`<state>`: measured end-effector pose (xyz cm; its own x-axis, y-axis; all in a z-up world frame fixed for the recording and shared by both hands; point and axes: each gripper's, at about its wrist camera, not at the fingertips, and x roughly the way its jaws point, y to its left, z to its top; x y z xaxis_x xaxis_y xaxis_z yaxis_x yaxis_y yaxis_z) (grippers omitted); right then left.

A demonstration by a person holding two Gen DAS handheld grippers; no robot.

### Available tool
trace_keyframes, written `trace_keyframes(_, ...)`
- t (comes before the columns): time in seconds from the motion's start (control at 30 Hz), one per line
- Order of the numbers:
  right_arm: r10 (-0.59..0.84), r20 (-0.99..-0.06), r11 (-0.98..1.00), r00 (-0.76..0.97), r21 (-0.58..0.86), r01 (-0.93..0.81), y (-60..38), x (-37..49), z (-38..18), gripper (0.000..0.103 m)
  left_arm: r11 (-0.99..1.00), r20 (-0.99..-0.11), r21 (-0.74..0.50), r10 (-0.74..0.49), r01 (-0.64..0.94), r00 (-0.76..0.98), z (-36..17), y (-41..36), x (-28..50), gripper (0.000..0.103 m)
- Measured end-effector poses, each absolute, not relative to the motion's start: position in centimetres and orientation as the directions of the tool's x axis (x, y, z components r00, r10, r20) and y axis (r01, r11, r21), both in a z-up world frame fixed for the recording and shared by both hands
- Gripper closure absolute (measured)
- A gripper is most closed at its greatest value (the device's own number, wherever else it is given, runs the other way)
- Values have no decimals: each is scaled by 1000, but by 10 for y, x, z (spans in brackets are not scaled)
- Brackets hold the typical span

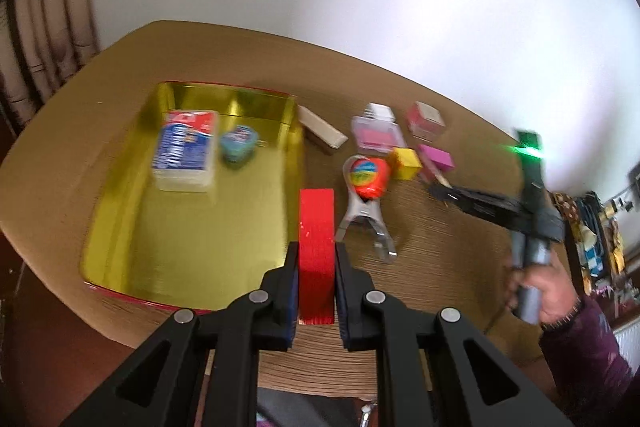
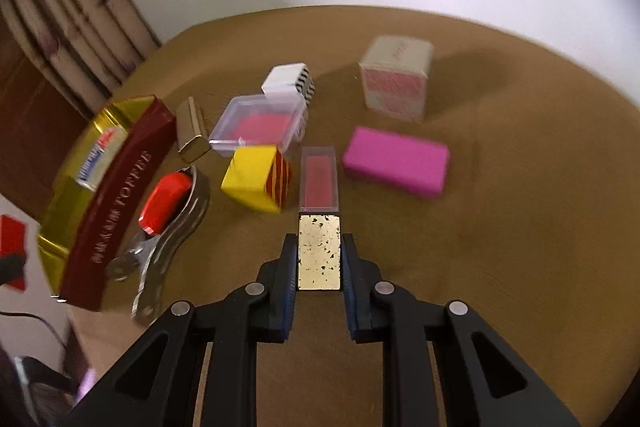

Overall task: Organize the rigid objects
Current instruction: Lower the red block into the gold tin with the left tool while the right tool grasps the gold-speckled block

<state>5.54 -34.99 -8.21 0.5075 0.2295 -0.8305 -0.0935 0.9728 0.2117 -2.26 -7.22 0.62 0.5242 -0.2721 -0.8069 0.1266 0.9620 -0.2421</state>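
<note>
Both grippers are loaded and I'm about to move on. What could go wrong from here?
1. The left gripper holds the red block by its near end, so it could pivot or slip before reaching the gold tin.
2. The right gripper holds the lipstick close beside the yellow box; lifting may nudge it.

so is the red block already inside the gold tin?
No, the red block is clamped in the left gripper, beside the gold tin.

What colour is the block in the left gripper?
Red; the block shows best in the left wrist view.
</note>
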Motion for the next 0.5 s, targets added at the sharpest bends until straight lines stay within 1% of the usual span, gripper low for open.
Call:
trace_keyframes(0.1,272,-817,956,509,289,-47,-365,37,-80,85,963,-804,-244,-265,111,533,9,-58,-13,88)
trace_keyframes(0.23,321,-788,926,524,377,-1,-377,19,-75,85,971,-814,-210,-240,117,530,3,-52,5,88)
trace_keyframes(0.5,333,-761,912,558,409,15,-375,1,-57,85,969,-830,-223,-244,102,502,-20,-49,29,88)
